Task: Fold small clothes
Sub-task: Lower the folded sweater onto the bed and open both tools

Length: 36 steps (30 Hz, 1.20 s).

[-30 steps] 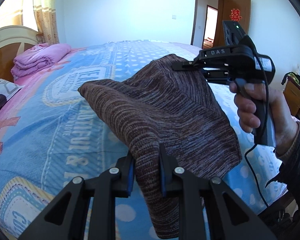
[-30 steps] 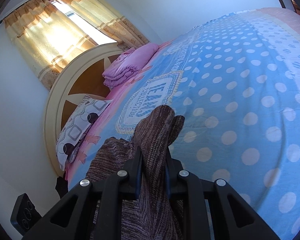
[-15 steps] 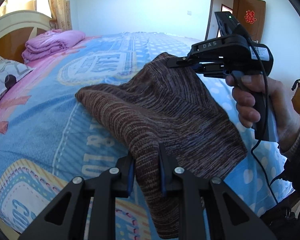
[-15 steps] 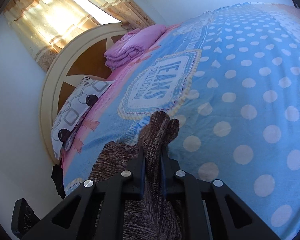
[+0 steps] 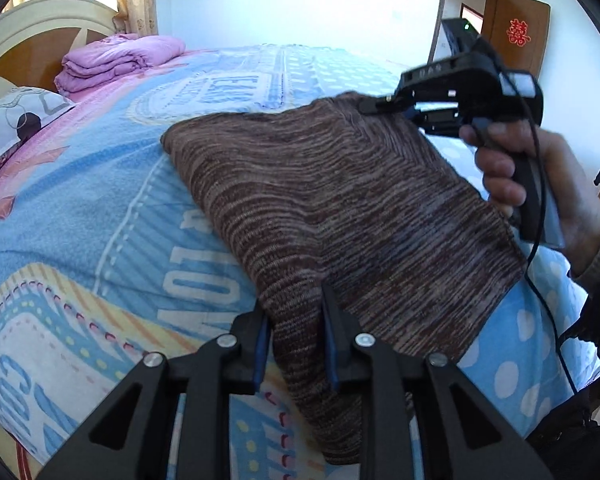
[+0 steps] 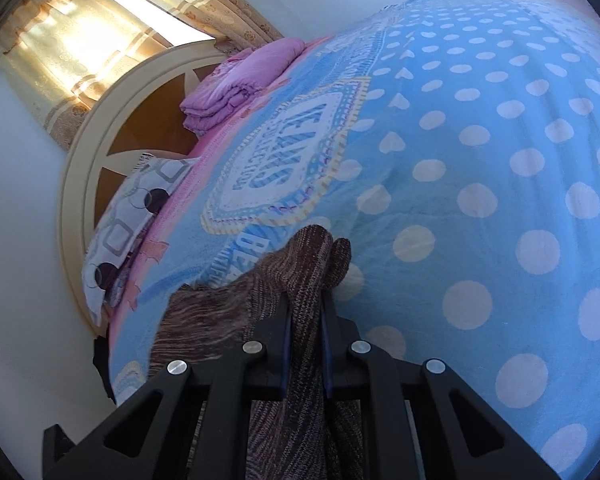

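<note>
Here we held the brown knit garment (image 5: 340, 216) over the bedspread (image 5: 100, 208): right gripper (image 6: 306, 312) clamped on its far corner, left gripper (image 5: 296, 312) just easing apart around the near corner, left pad clear of it.

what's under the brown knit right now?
Under the brown knit garment only the blue printed bedspread shows around its edges. Whatever lies directly beneath it is covered; the folded underside is hidden too.
</note>
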Tool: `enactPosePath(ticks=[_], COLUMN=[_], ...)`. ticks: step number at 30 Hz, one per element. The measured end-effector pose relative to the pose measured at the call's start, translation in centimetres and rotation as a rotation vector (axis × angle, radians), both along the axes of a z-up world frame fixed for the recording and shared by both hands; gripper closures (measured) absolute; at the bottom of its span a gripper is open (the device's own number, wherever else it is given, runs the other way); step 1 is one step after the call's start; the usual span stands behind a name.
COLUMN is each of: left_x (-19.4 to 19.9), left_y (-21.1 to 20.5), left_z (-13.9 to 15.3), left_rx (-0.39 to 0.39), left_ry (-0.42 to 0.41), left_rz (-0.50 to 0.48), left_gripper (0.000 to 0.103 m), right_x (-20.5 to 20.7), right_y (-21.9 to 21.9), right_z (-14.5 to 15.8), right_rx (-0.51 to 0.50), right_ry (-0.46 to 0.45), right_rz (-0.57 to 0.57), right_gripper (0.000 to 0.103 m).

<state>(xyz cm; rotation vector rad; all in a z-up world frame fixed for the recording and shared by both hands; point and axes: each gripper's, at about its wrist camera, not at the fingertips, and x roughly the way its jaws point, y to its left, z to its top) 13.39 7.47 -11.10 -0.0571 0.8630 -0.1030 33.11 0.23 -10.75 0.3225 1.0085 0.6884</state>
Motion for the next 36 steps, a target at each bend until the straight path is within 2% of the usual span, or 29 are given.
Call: enactPosePath(ticks=[1, 3, 5, 6, 7, 9, 11, 13, 14, 16, 18, 20, 23, 26, 28, 32, 36], left_x=[0.0, -0.2, -0.7, -1.0, -1.3, -1.2, 0.2, 1.4, 1.9, 2.4, 2.6, 2.6, 3.0, 1.5, -0.1, -2.3, -4.0], left_y=[-0.1, -0.3, -0.5, -0.5, -0.4, -0.1, 0.1, 0.9, 1.4, 2.2, 2.8, 2.9, 3.1, 3.1, 2.6, 1.8, 1.1], left_z=[0.2, 1.2, 2.6, 3.7, 4.6, 5.4, 4.7, 3.4, 2.7, 1.1, 0.2, 0.3, 0.2, 1.1, 2.2, 5.3, 9.0], left_rx=[0.006, 0.032, 0.060, 0.076, 0.081, 0.100, 0.154, 0.172, 0.174, 0.151, 0.108, 0.107, 0.117, 0.084, 0.092, 0.139, 0.096], left_ry=[0.002, -0.006, -0.058, -0.099, -0.144, -0.205, -0.189, -0.157, -0.135, -0.089, -0.083, -0.075, -0.072, -0.064, -0.089, -0.194, -0.284], left_rz=[0.005, 0.025, 0.033, 0.047, 0.064, 0.101, 0.139, 0.186, 0.213, 0.232, 0.259, 0.264, 0.288, 0.294, 0.274, 0.246, 0.224], left_gripper=[0.070, 0.067, 0.062, 0.048, 0.029, 0.017, 0.017, 0.017, 0.017, 0.015, 0.007, 0.005, 0.000, 0.000, 0.000, 0.000, 0.000], right_x=[0.1, 0.3, -0.1, -0.6, -1.3, -3.1, -5.9, -8.7, -9.4, -10.5, -10.6, -10.7, -11.2, -13.1, -14.9, -19.3, -22.4], right_y=[-0.1, -0.4, -0.7, -1.1, -1.6, -2.3, -2.4, -2.2, -2.0, -1.8, -2.1, -3.1, -3.1, -3.4, -4.1, -4.7, -5.1], right_z=[-0.3, -0.9, -0.8, -0.3, 0.3, 1.7, 3.2, 3.5, 3.2, 1.2, -0.6, -1.2, -0.9, 0.4, 1.9, 6.0, 9.7], right_rx=[-0.011, -0.027, -0.037, -0.048, -0.064, -0.039, -0.007, 0.012, 0.020, -0.002, -0.069, -0.016, -0.043, -0.079, -0.083, -0.165, -0.183], right_ry=[0.005, 0.013, -0.007, -0.029, -0.049, -0.094, -0.144, -0.165, -0.161, -0.106, -0.083, -0.084, -0.096, -0.132, -0.168, -0.350, -0.497], right_rz=[-0.005, -0.012, -0.018, -0.030, -0.046, -0.039, 0.019, 0.092, 0.119, 0.157, 0.110, 0.085, 0.064, 0.027, -0.002, -0.057, -0.115], right_gripper=[0.091, 0.091, 0.089, 0.085, 0.084, 0.084, 0.082, 0.066, 0.064, 0.063, 0.064, 0.065, 0.066, 0.062, 0.051, 0.048, 0.036])
